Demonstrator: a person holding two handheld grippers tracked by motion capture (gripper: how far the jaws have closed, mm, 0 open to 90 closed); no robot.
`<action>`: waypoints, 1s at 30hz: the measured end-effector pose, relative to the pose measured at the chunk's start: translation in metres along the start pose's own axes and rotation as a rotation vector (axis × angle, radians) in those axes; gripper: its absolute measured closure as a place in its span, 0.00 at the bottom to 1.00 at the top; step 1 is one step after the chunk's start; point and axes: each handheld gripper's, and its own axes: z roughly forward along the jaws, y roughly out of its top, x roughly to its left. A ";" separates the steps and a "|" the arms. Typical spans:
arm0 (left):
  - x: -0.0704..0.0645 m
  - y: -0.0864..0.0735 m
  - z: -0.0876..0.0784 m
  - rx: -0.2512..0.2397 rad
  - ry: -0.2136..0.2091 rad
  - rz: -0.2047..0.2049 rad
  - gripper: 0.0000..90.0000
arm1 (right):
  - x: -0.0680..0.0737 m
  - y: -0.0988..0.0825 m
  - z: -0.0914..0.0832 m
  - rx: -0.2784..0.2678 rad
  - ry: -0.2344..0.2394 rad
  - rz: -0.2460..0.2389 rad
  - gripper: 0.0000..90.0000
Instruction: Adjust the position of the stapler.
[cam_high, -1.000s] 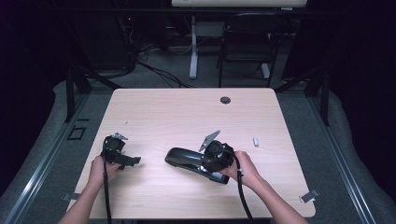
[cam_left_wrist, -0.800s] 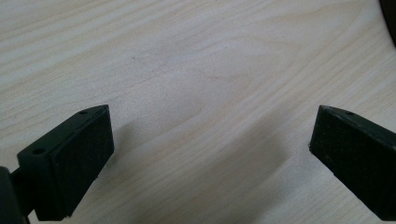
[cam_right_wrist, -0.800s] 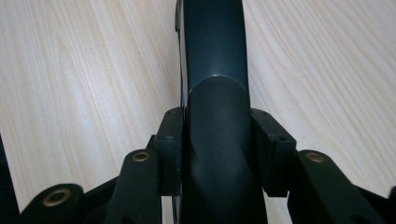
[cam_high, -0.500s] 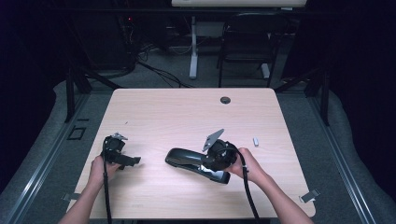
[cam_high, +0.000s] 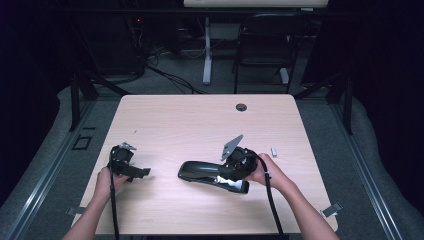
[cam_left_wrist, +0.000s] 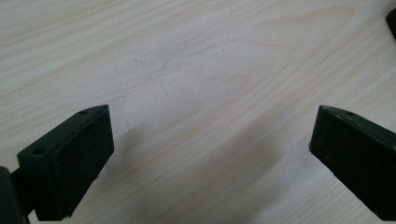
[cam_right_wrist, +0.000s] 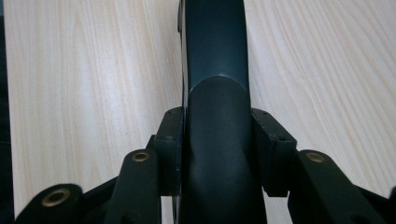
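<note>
Dark room w/ chair (cam_high: 264, 37) behind pale wood worktop (cam_high: 200, 120). High view: black stapler (cam_high: 205, 172) lay near front edge, right tongs (cam_high: 231, 170) over its right end; left tongs (cam_high: 136, 172) well apart to the left. Left gripper view: tongs spread wide, bare wood btwn pads (cam_left_wrist: 81, 156). Right gripper view: right tongs pinched stapler body (cam_right_wrist: 215, 140) on both sides.

The bench (cam_high: 170, 120) is pale wood-grain laminate, smooth and matt, with a faint sheen. On it, the stapler (cam_right_wrist: 215, 70) looks like dark plastic, smooth and glossy, catching light along its top. The right tongs (cam_right_wrist: 215, 154) clasping it are matt black plastic with brass-coloured rivets. The left tongs (cam_left_wrist: 212, 154) have matt black pads (cam_left_wrist: 81, 158) with a fine, rough texture.
</note>
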 end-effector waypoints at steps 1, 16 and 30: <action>0.000 0.000 0.000 0.005 -0.002 0.001 0.00 | 0.001 0.001 0.000 0.004 -0.006 0.009 0.65; -0.001 0.001 0.002 0.011 -0.006 0.006 0.00 | 0.009 0.013 0.009 0.059 -0.065 0.046 0.64; -0.004 0.003 0.003 0.008 -0.013 0.010 0.00 | 0.003 0.006 0.006 0.005 -0.006 -0.023 0.66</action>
